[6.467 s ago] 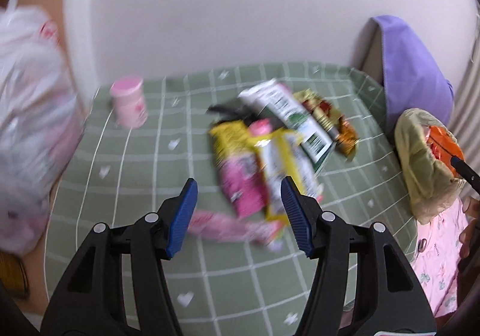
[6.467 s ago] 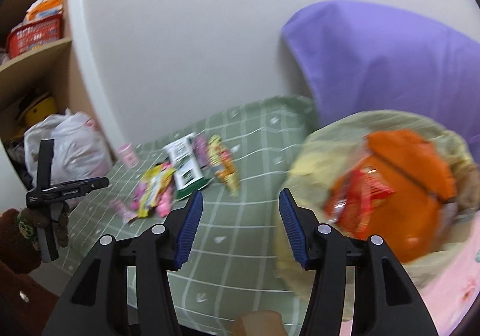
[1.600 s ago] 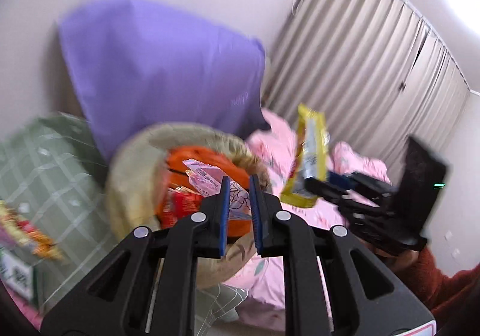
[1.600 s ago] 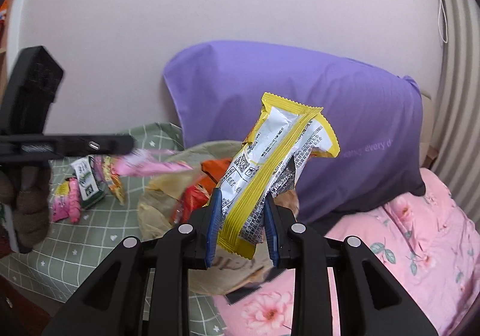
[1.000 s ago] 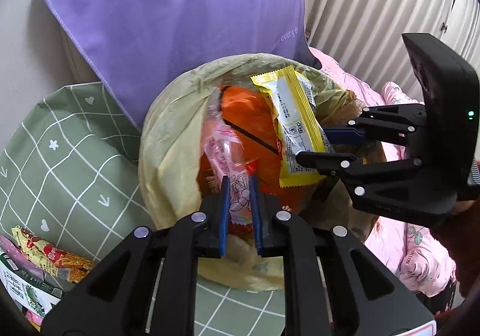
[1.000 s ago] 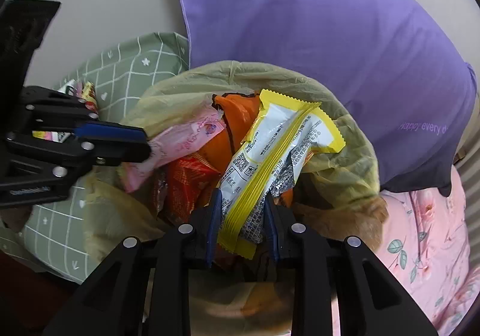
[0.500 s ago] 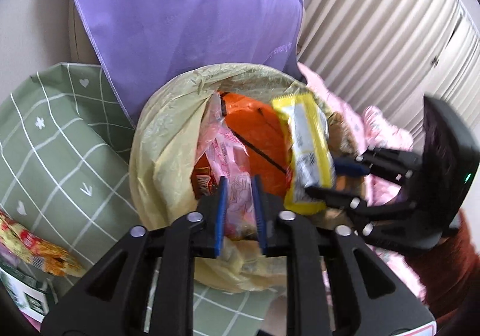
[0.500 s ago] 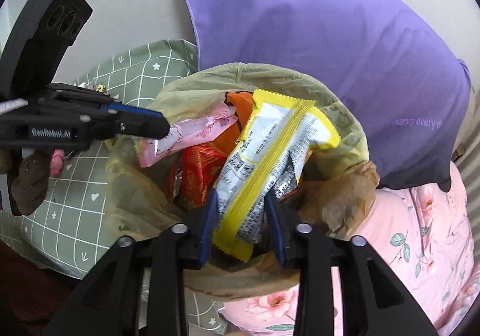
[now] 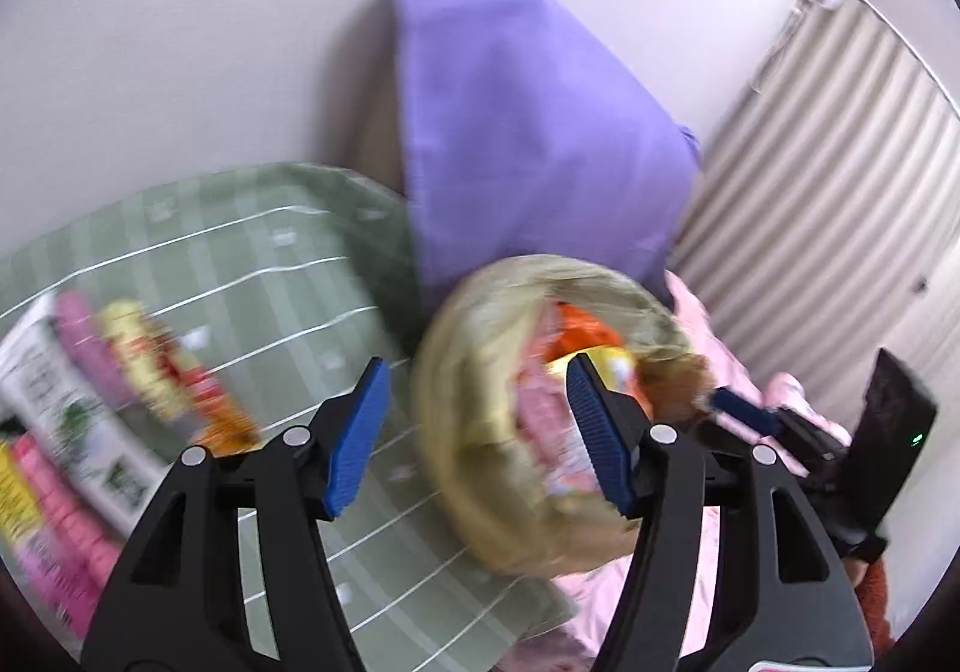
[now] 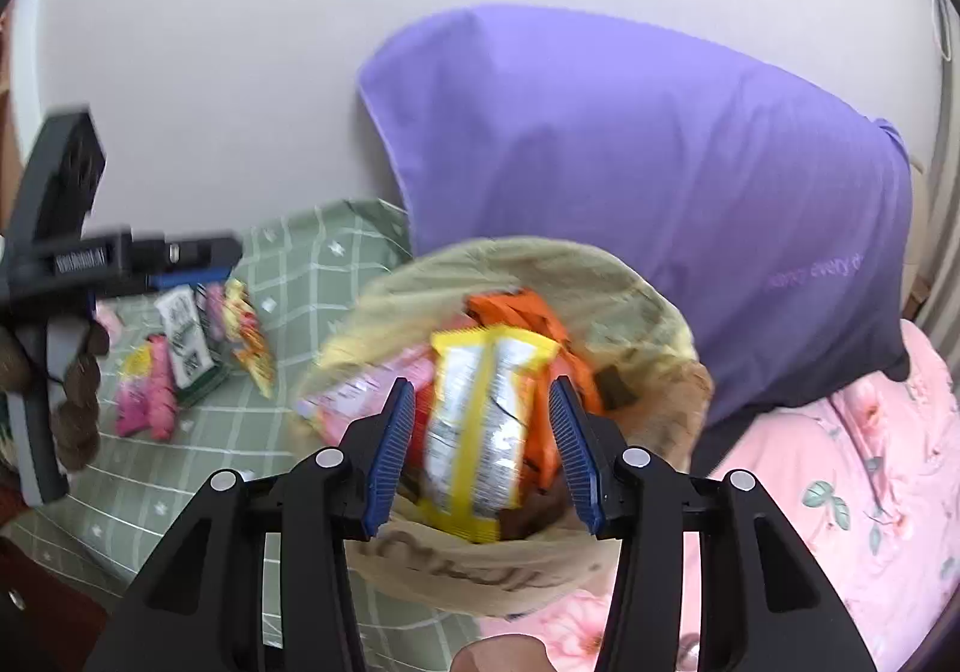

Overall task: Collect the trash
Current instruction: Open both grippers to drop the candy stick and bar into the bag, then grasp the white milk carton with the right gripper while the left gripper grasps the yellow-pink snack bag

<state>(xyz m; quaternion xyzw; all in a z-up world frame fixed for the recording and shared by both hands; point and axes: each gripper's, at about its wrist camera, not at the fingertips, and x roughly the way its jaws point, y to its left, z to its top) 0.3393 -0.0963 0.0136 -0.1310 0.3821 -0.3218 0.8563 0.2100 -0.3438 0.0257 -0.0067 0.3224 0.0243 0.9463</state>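
Looking through the left wrist view first, everything is pretty smeared by blur. The left gripper point(image 9: 477, 435) is seen with its blue pads spread wide apart and nothing between them. Just past it, the yellowish trash bag point(image 9: 468, 432) is stuffed with a pink wrapper point(image 9: 549, 426) and something orange. More snack wrappers point(image 9: 162, 378) are left lying on the green checked cloth point(image 9: 288, 252), off to the left of the bag. A purple pillow point(image 9: 528, 132) is propped against the wall behind.

Over in the right wrist view, the right gripper point(image 10: 483, 450) is also held wide open, right above the bag's mouth. A yellow wrapper point(image 10: 480, 420) is framed between the pads but isn't touched by either one; it's sitting in the trash bag point(image 10: 630, 306) on top of the orange packet point(image 10: 528, 312). The pink floral bedding point(image 10: 870, 462) is visible on the right.
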